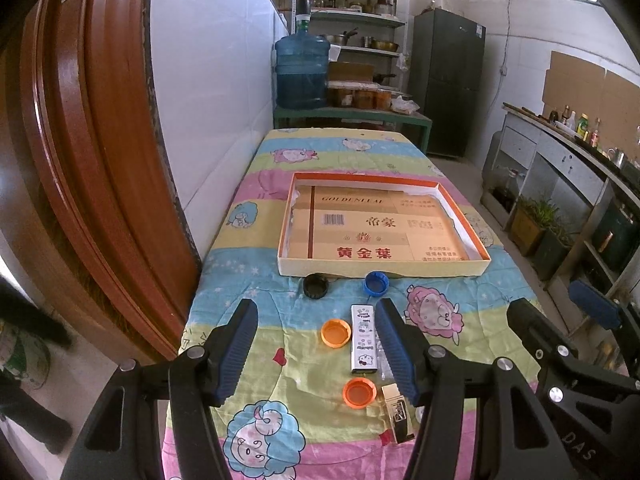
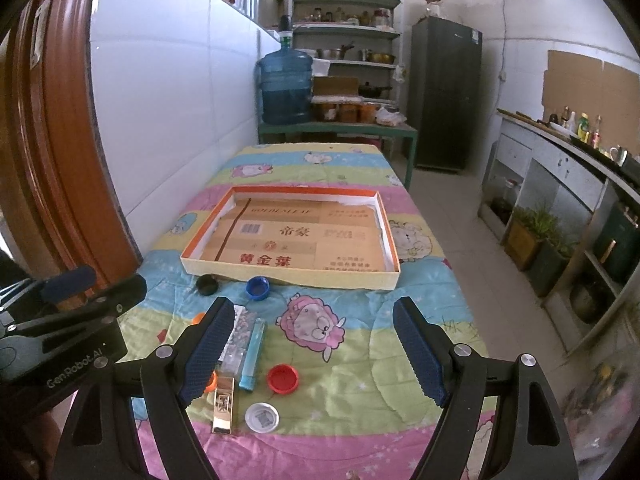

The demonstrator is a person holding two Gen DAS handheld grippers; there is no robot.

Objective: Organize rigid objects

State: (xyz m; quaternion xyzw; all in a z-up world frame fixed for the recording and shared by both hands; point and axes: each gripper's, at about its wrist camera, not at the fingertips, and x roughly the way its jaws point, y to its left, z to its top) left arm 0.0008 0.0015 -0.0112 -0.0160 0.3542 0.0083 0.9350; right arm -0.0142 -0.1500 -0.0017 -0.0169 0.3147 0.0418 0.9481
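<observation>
Caps (image 1: 335, 333) and lighters (image 1: 362, 338) wait near the empty box (image 1: 384, 269); left gripper (image 1: 316, 346) and right gripper (image 2: 314, 346) hover wide open, holding nothing.

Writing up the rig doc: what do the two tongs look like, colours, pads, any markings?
Both tongs match. The left tongs and right tongs have matte black frames with triangular cut-outs and silver round bolt heads. Fingers carry dark blue ribbed pads. White "Gen.Robot.AI" lettering marks the left one's side; "DAS" lettering shows on the right one. No cables visible.

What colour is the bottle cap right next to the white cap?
Red; it lies just beyond the white cap, clearest in the right wrist view.
</observation>
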